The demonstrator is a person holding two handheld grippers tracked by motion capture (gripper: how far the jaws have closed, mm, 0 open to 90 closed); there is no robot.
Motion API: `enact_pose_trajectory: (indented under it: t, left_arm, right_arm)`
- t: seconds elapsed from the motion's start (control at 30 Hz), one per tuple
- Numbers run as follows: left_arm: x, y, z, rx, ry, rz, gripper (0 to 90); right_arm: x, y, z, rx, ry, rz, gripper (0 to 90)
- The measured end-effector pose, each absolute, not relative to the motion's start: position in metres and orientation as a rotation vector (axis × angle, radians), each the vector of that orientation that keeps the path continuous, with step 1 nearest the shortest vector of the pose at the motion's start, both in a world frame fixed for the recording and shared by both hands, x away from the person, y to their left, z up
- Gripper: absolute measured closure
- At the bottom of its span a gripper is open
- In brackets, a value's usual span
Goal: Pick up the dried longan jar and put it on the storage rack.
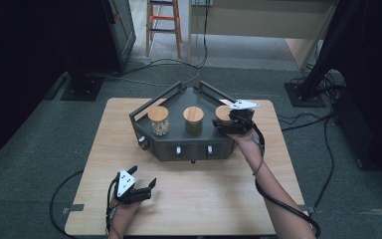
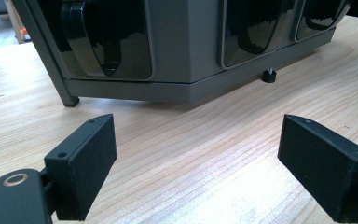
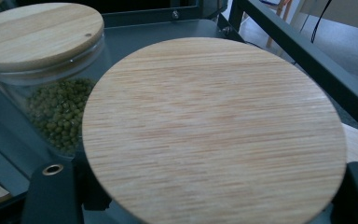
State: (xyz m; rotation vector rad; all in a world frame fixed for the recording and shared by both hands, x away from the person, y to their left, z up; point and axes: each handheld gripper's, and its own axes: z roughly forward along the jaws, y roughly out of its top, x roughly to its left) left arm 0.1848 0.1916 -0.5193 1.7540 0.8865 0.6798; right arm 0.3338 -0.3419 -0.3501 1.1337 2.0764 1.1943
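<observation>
Near the front left corner of the table [image 1: 104, 164]: left gripper [image 1: 143, 189], jaws spread wide, nothing between them, lying level, pointed at the grey rack [image 1: 191, 149]. On the rack's top, left to right: pale-filled jar [image 1: 158, 120], green-bean jar [image 1: 193, 120], right-end jar [image 3: 214, 135]. Right gripper [image 1: 222, 127] clamped on this last jar below its wooden lid, forearm reaching forward. Step judged: grasp made; next, a straight lift clear of the rail.

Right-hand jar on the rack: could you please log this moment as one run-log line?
right gripper: shut on right-hand jar | left gripper: open, over table | green-bean jar: on rack
</observation>
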Motion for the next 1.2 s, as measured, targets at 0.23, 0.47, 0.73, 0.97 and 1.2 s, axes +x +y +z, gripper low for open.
enact_pose_trajectory:
  t: [0.23, 0.47, 0.73, 0.97, 1.2]
  left_arm:
    - [0.185, 0.191, -0.519, 1.754, 0.888, 0.680, 11.4]
    - [0.185, 0.191, -0.519, 1.754, 0.888, 0.680, 11.4]
    - [0.185, 0.191, -0.519, 1.755, 0.886, 0.681, 11.4]
    - [0.185, 0.191, -0.519, 1.757, 0.887, 0.681, 11.4]
    - [0.185, 0.190, -0.519, 1.761, 0.887, 0.681, 11.4]
  right_arm:
    - [0.335, -0.339, -0.352, 1.129, 2.086, 1.168, 25.3]
    - [0.337, -0.342, -0.354, 1.135, 2.080, 1.188, 25.3]
    - [0.337, -0.343, -0.356, 1.132, 2.076, 1.198, 25.1]
    - [0.334, -0.345, -0.359, 1.113, 2.065, 1.217, 15.5]
    - [0.326, -0.347, -0.363, 1.112, 2.033, 1.228, 11.7]
